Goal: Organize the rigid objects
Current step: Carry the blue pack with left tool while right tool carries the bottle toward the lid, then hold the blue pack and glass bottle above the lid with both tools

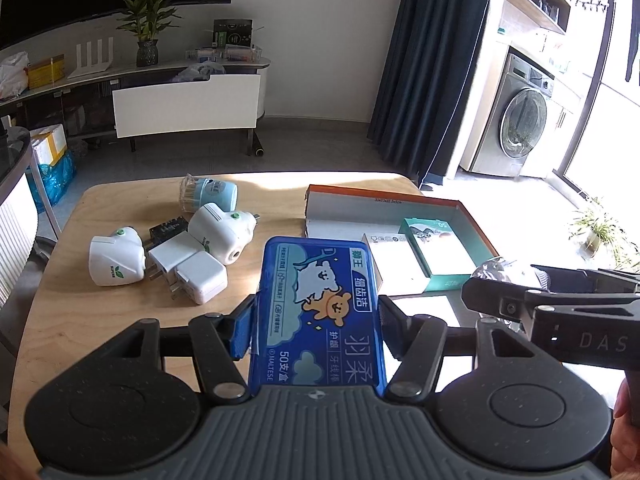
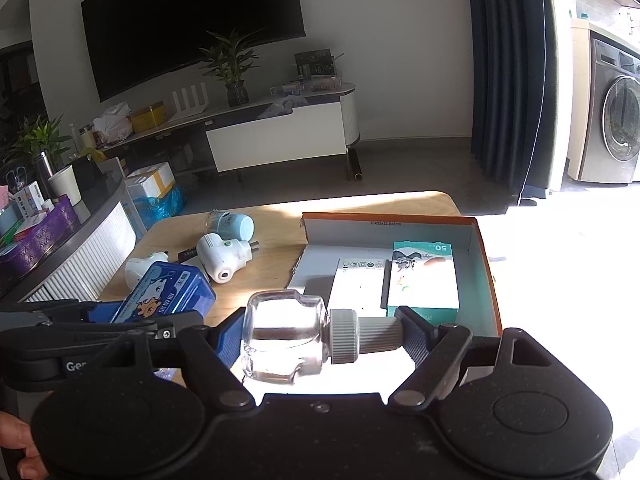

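My left gripper [image 1: 316, 316] is shut on a blue floss-pick box [image 1: 318, 312] with a cartoon bear, held above the wooden table [image 1: 72, 296]. It also shows in the right wrist view [image 2: 168, 290]. My right gripper [image 2: 322, 334] is shut on a clear glass bottle [image 2: 286, 338] with a grey cap, lying sideways between the fingers, in front of the open cardboard box [image 2: 484, 272]. That box [image 1: 472, 220] holds a white carton [image 1: 394, 262] and a teal carton [image 1: 436, 254].
On the table's left lie two white plug-in vaporizers [image 1: 114, 256] [image 1: 220, 232], two white chargers [image 1: 192, 270], a black part [image 1: 168, 228] and a light-blue toothpick jar [image 1: 212, 194]. A TV cabinet, curtain and washing machine stand beyond.
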### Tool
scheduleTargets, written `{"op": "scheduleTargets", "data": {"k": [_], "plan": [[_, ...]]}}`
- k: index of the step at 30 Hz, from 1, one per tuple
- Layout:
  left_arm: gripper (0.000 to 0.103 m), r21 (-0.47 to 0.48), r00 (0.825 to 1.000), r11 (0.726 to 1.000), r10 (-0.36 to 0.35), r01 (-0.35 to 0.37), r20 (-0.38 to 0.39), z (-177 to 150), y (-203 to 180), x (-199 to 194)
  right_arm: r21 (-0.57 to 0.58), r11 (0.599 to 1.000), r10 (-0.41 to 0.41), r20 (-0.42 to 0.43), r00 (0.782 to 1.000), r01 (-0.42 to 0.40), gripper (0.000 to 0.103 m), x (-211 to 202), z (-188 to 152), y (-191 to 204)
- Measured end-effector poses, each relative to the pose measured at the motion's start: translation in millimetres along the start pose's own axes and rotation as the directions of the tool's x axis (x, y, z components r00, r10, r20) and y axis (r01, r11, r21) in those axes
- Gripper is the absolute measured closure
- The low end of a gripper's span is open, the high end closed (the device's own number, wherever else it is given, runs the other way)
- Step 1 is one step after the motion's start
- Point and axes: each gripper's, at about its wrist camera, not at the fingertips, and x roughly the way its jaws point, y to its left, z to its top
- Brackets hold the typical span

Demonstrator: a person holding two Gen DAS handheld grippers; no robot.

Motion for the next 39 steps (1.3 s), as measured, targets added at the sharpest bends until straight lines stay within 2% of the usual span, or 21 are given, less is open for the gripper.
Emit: {"op": "scheduleTargets", "data": {"k": [18, 39], "plan": [[0.04, 0.052, 0.998, 0.997, -0.055, 0.055, -0.009, 5, -33, 15, 0.055, 0.997, -0.061, 0.029, 0.998, 0.06, 0.01, -13, 0, -34], [0.04, 0.068, 0.998, 0.995, -0.068, 0.068, -0.007, 12, -48, 22, 0.082, 0.994, -0.075, 0.041, 0.996, 0.071, 0.01, -11, 3, -43]]}}
